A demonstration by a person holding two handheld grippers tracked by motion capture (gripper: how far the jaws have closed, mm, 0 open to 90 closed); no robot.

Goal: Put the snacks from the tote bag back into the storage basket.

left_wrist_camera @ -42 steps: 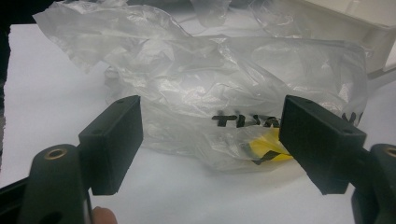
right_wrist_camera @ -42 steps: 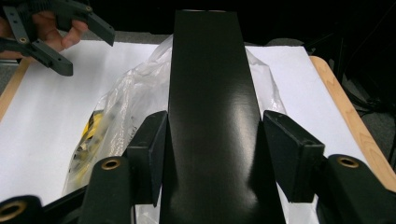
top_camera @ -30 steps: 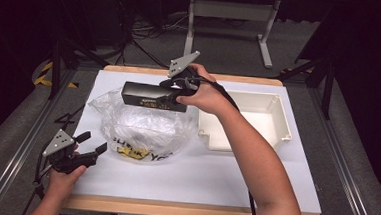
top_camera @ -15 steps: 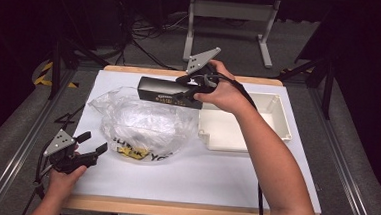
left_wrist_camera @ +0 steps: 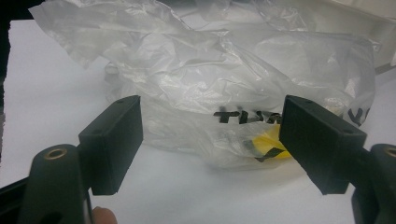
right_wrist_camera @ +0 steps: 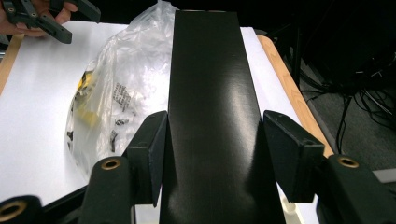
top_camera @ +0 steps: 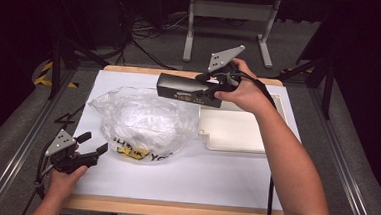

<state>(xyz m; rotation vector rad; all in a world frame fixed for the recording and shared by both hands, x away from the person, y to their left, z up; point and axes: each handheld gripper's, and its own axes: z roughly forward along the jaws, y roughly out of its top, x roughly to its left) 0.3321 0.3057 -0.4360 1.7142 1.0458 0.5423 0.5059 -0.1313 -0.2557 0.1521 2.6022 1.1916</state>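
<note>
Black box (top_camera: 189, 90) is off the table, carried level over the far edge, between the plastic bag (top_camera: 145, 122) and the white tray (top_camera: 240, 128). Right tool (top_camera: 210, 91) is clamped across the box's width at one end; in the right gripper view both pads press its long sides, and most of the box (right_wrist_camera: 210, 93) juts out past the jaws toward the bag.

Risks, judged from this:
- Grip sits at one end, so the long free end acts as a lever. Box may pivot or sag between the pads if the hand tilts or stops sharply
- Box sides look smooth and glossy. Slip out of the pads seems possible, dropping it on the bag or the tray rim
- Free end hangs just over the bag's top. A low pass could snag the plastic and drag the bag across the table (top_camera: 184, 177)
- If the tray is the target, a skewed box could catch the tray wall

Left tool (top_camera: 90, 151) rests near the table's near-left edge, jaws wide, nothing between them; bag (left_wrist_camera: 224, 93) lies just ahead of it, so it isn't pinning the bag against a drag
</note>
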